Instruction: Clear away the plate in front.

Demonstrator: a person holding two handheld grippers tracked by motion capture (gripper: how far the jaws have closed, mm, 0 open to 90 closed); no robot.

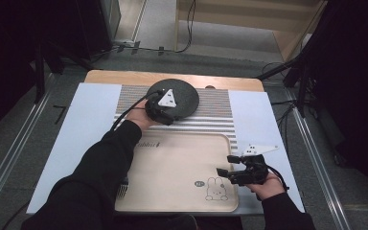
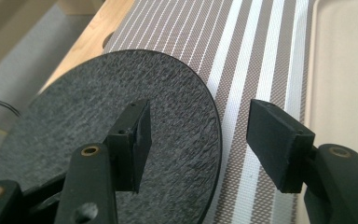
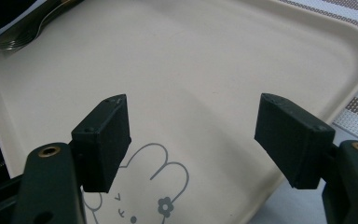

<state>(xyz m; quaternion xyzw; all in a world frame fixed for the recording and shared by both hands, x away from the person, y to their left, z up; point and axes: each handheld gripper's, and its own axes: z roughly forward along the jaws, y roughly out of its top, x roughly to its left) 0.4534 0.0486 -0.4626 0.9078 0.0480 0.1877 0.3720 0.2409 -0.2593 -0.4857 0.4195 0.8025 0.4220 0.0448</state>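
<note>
A round black textured plate (image 1: pixel 184 91) (image 2: pixel 74 107) lies at the back of the striped mat (image 1: pixel 215 120) (image 2: pixel 261 56). My left gripper (image 1: pixel 171 115) (image 2: pixel 200 140) is open at the plate's near edge. One finger (image 2: pixel 137 135) hovers over the plate and the other (image 2: pixel 275 140) over the mat, with the rim between them and nothing gripped. My right gripper (image 1: pixel 226 165) (image 3: pixel 196 140) is open with nothing between its fingers. It hangs over the right front corner of the beige tray (image 1: pixel 172 158) (image 3: pixel 214 56), just above the rabbit drawing (image 1: pixel 215 189) (image 3: pixel 158 186).
A fork (image 1: pixel 123 189) (image 3: pixel 23 37) lies at the tray's left edge, partly under the person's dark sleeve. The mat and tray rest on a pale sheet (image 1: pixel 91 110) over a wooden table (image 1: pixel 124 76). Cables and dark stands surround the table.
</note>
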